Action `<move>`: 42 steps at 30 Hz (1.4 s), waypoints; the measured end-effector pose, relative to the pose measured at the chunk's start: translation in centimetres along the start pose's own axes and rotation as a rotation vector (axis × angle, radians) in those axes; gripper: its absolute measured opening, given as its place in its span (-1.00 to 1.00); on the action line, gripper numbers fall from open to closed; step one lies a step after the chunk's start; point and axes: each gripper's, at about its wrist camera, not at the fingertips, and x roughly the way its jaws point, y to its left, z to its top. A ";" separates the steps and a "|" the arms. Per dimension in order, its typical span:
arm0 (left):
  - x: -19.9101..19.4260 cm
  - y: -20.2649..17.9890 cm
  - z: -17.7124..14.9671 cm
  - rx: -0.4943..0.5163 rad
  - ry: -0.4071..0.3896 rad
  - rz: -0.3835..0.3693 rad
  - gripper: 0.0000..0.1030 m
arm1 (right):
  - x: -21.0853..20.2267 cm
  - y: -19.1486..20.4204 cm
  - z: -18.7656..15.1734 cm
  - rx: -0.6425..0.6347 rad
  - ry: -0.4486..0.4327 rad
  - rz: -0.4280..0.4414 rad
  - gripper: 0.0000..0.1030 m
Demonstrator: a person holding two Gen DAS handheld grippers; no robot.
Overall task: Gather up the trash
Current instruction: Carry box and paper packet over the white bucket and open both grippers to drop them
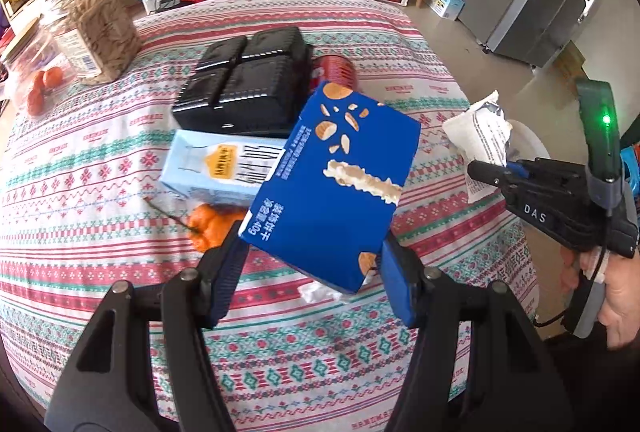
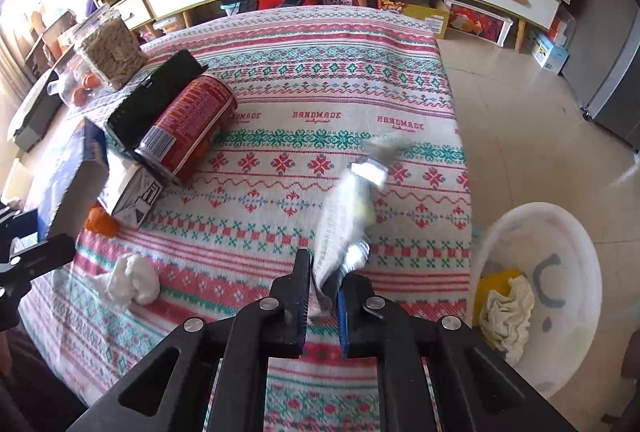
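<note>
The left hand-held gripper (image 1: 310,264) clamps one blue box (image 1: 332,188), lifted above the table (image 1: 100,272). The right hand-held gripper (image 2: 323,306) is closed on one white wrapper (image 2: 346,216). Ahead of the left lie one milk carton (image 1: 220,168), one black tray (image 1: 248,80), one red can (image 1: 336,72) and one orange peel (image 1: 208,224). Only the right view shows the white bin (image 2: 560,232) to its right and a crumpled tissue (image 2: 132,278) to its left.

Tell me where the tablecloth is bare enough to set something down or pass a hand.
Free: the wide stretch of tablecloth between the red can and the table's right edge, and the near strip right of the white tissue wad. Crowded: the left side, where black tray, milk carton and orange peel cluster.
</note>
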 end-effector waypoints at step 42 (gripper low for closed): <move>7.5 -21.7 1.6 0.332 0.086 -0.137 0.24 | -6.5 -19.8 -10.2 0.338 0.047 -0.146 -0.21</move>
